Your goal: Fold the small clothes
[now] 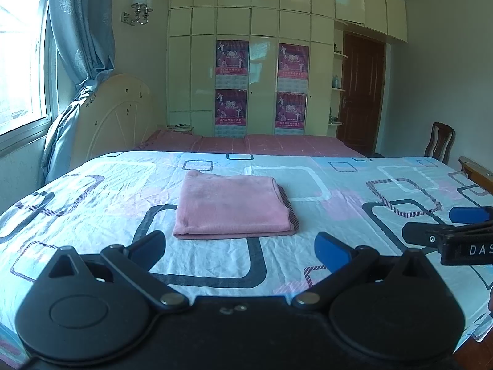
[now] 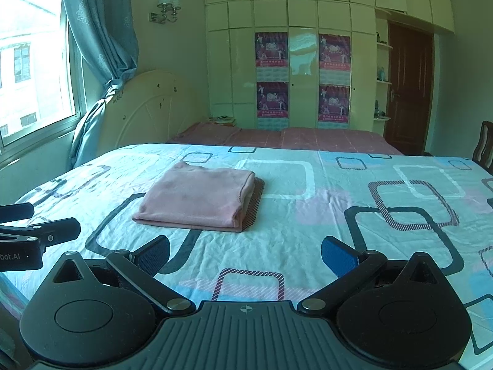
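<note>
A pink garment (image 1: 231, 205) lies folded into a neat rectangle on the patterned bedsheet (image 1: 92, 191), with a striped layer showing along its right edge. In the right wrist view the same pink garment (image 2: 197, 197) sits left of centre. My left gripper (image 1: 242, 249) stands open just short of the garment's near edge, nothing between its fingers. My right gripper (image 2: 245, 254) is open too, a little to the right of the garment and short of it, holding nothing. The right gripper (image 1: 431, 226) shows at the right edge of the left wrist view; the left gripper (image 2: 46, 220) shows at the left edge of the right wrist view.
The bed's white headboard (image 1: 117, 114) stands at the left by a window with blue curtains (image 1: 80, 30). A pink cover (image 1: 246, 145) lies at the bed's far side before a cream wardrobe (image 1: 262, 61). A wooden chair (image 1: 439, 138) and a brown door (image 1: 360, 89) are at the right.
</note>
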`<action>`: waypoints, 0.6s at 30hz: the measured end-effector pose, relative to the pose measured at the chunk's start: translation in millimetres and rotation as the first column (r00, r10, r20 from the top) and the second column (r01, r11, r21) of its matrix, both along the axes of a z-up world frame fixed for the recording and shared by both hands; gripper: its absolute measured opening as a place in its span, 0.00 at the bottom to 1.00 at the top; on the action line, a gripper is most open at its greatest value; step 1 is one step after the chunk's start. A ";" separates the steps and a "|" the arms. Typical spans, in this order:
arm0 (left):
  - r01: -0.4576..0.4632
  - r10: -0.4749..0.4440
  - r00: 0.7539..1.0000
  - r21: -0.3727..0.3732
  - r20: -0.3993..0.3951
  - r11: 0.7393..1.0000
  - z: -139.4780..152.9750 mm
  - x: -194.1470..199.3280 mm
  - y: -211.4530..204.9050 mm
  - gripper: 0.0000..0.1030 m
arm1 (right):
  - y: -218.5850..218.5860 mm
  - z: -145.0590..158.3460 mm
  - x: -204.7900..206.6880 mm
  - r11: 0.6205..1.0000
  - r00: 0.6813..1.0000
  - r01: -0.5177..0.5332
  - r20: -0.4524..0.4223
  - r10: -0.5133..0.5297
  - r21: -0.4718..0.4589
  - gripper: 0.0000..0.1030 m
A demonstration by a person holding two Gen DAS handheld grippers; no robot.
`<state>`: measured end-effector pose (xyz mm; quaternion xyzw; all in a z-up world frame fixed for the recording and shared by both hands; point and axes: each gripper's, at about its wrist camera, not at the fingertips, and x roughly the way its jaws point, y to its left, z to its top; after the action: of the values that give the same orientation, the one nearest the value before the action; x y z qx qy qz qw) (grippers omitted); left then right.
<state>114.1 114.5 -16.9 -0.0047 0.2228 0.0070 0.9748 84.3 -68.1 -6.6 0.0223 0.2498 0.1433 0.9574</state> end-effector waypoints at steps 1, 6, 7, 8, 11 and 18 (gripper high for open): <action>0.000 0.000 1.000 0.001 0.000 1.000 0.0 0.1 -0.1 0.99 | -0.2 0.3 -0.2 1.000 1.000 0.001 0.001 -0.001 0.001 1.00; 0.006 -0.006 1.000 0.003 0.000 1.000 0.1 0.7 -1.1 0.99 | -0.8 0.5 -0.3 1.000 1.000 0.002 0.002 -0.002 0.002 1.00; 0.007 -0.007 1.000 0.004 0.001 1.000 0.2 0.8 -1.4 0.99 | -0.8 0.6 -0.4 1.000 1.000 0.001 0.002 -0.001 0.002 1.00; 0.007 -0.007 1.000 0.004 0.002 1.000 0.3 0.9 -1.6 0.99 | -0.7 0.6 -0.4 1.000 1.000 0.002 0.003 -0.002 0.002 1.00; 0.009 -0.009 1.000 0.009 0.005 1.000 1.0 0.5 -2.0 0.99 | -0.7 0.5 -0.4 1.000 1.000 0.002 0.002 -0.002 0.003 1.00; 0.015 -0.015 1.000 0.012 0.008 1.000 1.2 -0.3 -2.4 0.99 | -0.1 1.9 -2.2 1.000 1.000 0.002 0.000 -0.002 0.006 1.00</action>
<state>113.8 112.1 -15.7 0.0029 0.2189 0.0010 0.9757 82.1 -68.2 -4.7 0.0253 0.2493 0.1429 0.9575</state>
